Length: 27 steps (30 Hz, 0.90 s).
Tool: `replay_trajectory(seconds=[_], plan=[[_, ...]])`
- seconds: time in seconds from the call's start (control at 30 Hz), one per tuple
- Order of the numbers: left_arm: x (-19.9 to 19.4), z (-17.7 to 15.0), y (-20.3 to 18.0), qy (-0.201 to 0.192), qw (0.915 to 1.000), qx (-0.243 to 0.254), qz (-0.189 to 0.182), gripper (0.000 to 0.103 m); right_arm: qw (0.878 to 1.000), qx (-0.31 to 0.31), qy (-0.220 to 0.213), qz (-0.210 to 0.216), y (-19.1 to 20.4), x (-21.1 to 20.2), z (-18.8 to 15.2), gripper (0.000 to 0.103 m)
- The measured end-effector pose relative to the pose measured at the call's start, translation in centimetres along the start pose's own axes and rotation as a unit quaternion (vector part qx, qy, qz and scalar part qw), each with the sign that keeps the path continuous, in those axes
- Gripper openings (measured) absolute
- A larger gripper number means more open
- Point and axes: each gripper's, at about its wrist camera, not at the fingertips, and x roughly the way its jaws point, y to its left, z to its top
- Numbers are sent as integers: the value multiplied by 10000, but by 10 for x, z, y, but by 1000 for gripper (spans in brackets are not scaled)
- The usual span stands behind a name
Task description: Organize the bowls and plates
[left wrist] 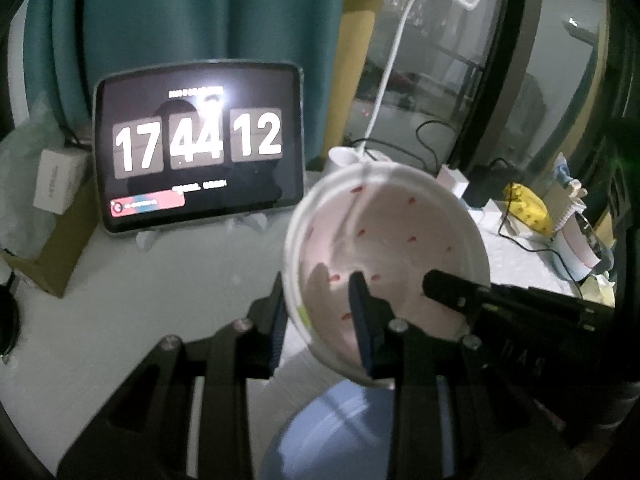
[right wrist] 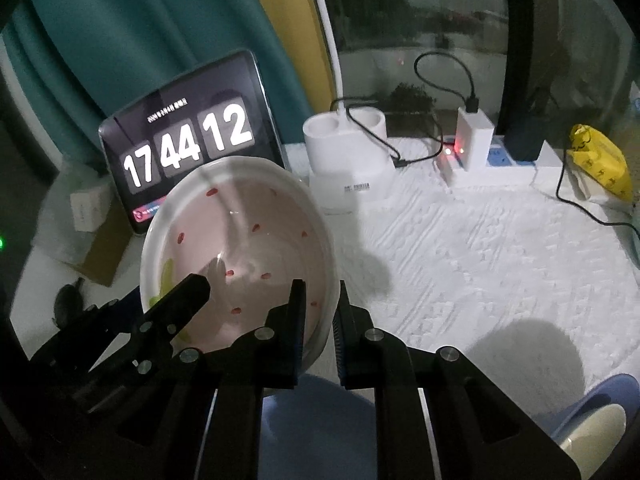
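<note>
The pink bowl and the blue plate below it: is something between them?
Nothing shows between the pink bowl and the blue plate in the right wrist view; both grippers, right and left, pinch the bowl's rim.

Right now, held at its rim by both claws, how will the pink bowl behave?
The pink bowl looks stiff and glossy, so probably slippery. Held tilted by its rim only, it may slip or swing. It looks ceramic, likely fragile.

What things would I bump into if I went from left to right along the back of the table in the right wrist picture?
Small white box → tablet clock → white lamp base → white charger block → yellow bag. The pink bowl, gripped by both tools, sits nearer, in front of the tablet.
</note>
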Motion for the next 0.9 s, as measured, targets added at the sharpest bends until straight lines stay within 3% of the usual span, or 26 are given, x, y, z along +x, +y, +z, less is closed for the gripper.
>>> replay_trajectory(seconds=[0.9], plan=[[-67, -20, -64, -258, 9991, 288, -190, 30, 9982, 159, -551, 154, -35, -97, -30, 13]])
